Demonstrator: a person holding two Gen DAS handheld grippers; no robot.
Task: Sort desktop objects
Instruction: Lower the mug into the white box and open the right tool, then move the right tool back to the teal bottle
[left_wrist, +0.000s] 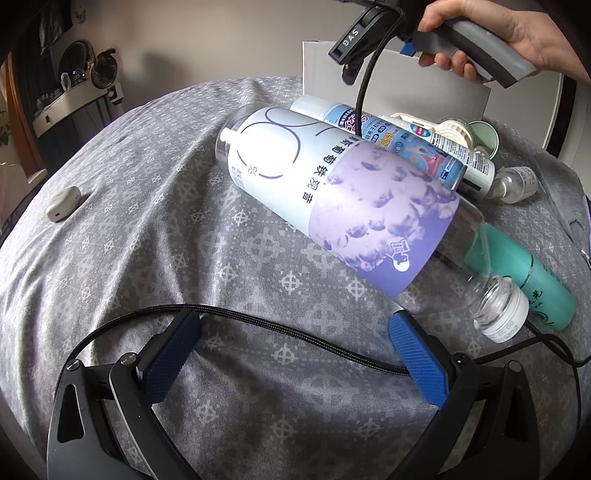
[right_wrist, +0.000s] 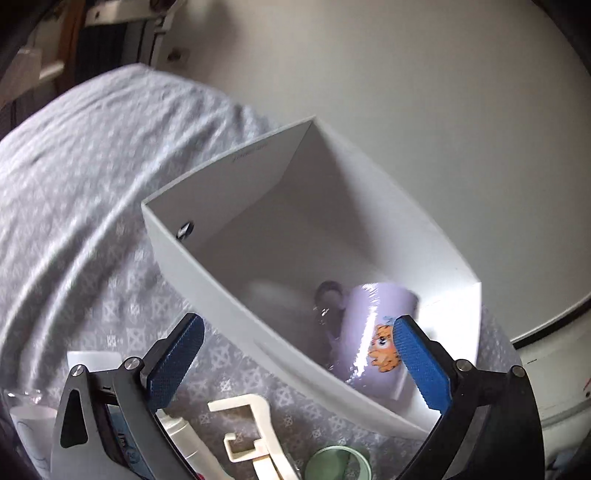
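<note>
In the left wrist view a big clear bottle with a purple and white label (left_wrist: 332, 192) lies on the grey patterned cloth (left_wrist: 147, 240). Beside it lie a blue spray can (left_wrist: 391, 140), a white tube (left_wrist: 461, 155), a teal bottle (left_wrist: 535, 280) and a small clear bottle (left_wrist: 517, 181). My left gripper (left_wrist: 295, 354) is open and empty, just in front of the big bottle. My right gripper (right_wrist: 299, 362) is open and empty above a white box (right_wrist: 192, 266). A lilac mug with an orange cartoon (right_wrist: 373, 332) lies inside the box.
A small white case (left_wrist: 62, 203) lies on the cloth at the left. The white box (left_wrist: 424, 92) stands behind the pile, near a white wall. A white plastic hook piece (right_wrist: 255, 435) and a green lid (right_wrist: 340, 465) lie below my right gripper. A black cable (left_wrist: 258, 325) crosses the cloth.
</note>
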